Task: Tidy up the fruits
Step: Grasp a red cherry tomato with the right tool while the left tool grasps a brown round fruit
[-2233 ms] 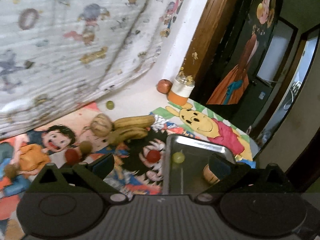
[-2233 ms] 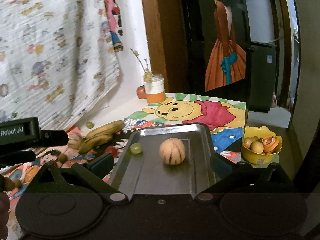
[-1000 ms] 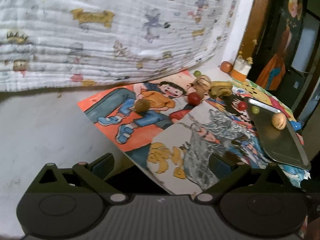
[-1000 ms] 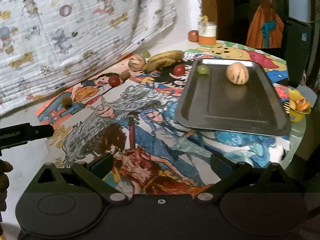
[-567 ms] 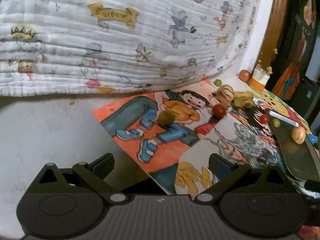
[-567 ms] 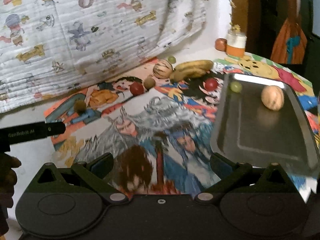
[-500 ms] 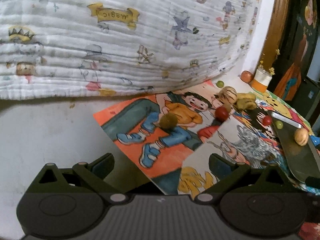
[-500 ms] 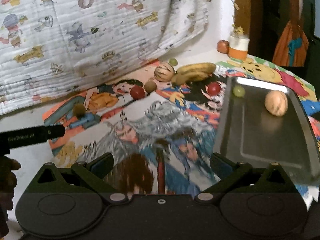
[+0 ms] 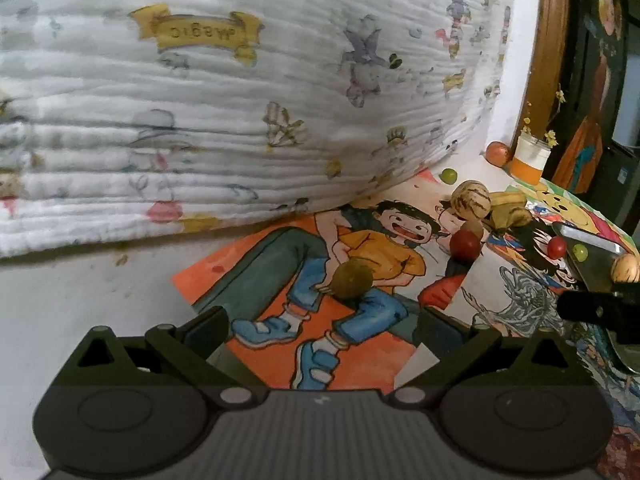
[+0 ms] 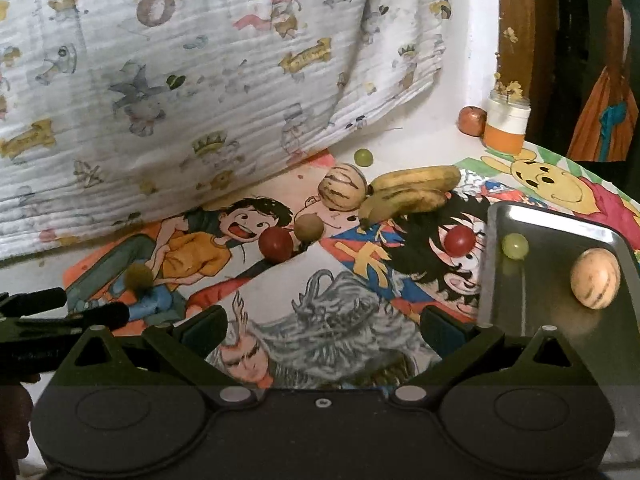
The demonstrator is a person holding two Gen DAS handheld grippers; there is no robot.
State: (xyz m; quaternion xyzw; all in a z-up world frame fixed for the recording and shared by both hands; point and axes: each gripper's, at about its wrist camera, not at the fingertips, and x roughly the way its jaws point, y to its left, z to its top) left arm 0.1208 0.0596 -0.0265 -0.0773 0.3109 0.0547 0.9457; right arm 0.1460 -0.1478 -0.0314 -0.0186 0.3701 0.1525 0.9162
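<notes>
The left claw (image 9: 322,322), jaws wide and empty, lines up on the brown kiwi (image 9: 353,279); next, close around it for the tray (image 10: 560,280).

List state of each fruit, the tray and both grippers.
left gripper: open, empty
right gripper: open, empty
metal tray: holds two fruits
striped melon: on tray
green grape: on tray
kiwi: on mat, ahead of left gripper
bananas: on mat
red tomato: on mat
jar: upright, by the wall
</notes>
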